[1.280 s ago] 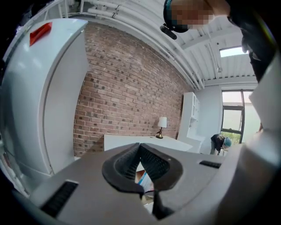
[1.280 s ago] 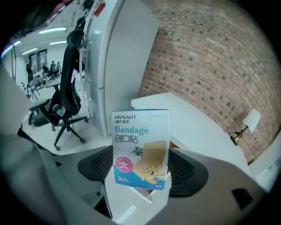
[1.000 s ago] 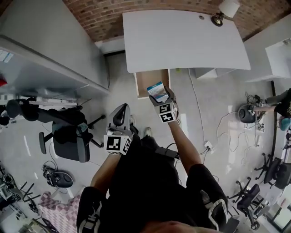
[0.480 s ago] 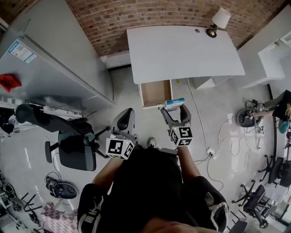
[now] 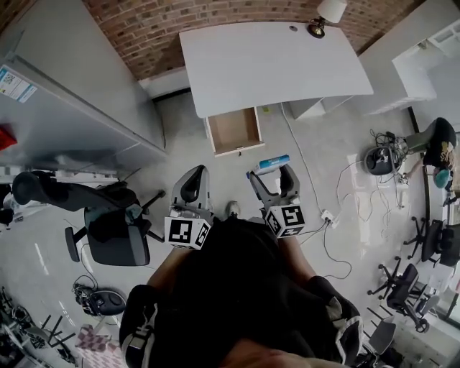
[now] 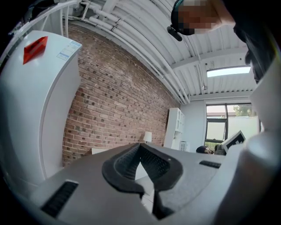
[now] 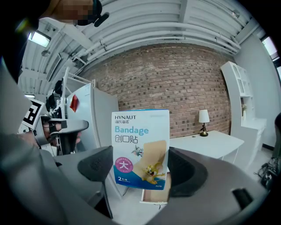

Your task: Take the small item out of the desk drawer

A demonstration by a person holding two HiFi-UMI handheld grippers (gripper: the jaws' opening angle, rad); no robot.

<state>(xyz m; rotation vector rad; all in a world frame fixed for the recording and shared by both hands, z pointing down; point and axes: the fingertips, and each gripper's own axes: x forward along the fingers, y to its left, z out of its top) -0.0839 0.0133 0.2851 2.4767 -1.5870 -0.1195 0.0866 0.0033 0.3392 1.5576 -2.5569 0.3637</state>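
The bandage box [image 7: 140, 149] is sitting clamped upright in your right gripper's [image 5: 272, 172] jaws, out over the pale floor [image 5: 345, 144]. The brick wall [image 5: 180, 21] is backing the white desk [image 5: 273, 65], whose drawer [image 5: 235, 131] is hanging open near the box. Your left gripper [image 5: 194, 185] is holding its jaws together on nothing.

R gripper [image 5: 272, 174] holds bandage box [image 5: 274, 162] near open drawer [image 5: 233, 131] of white desk [image 5: 273, 65], L gripper [image 5: 192, 180] alongside
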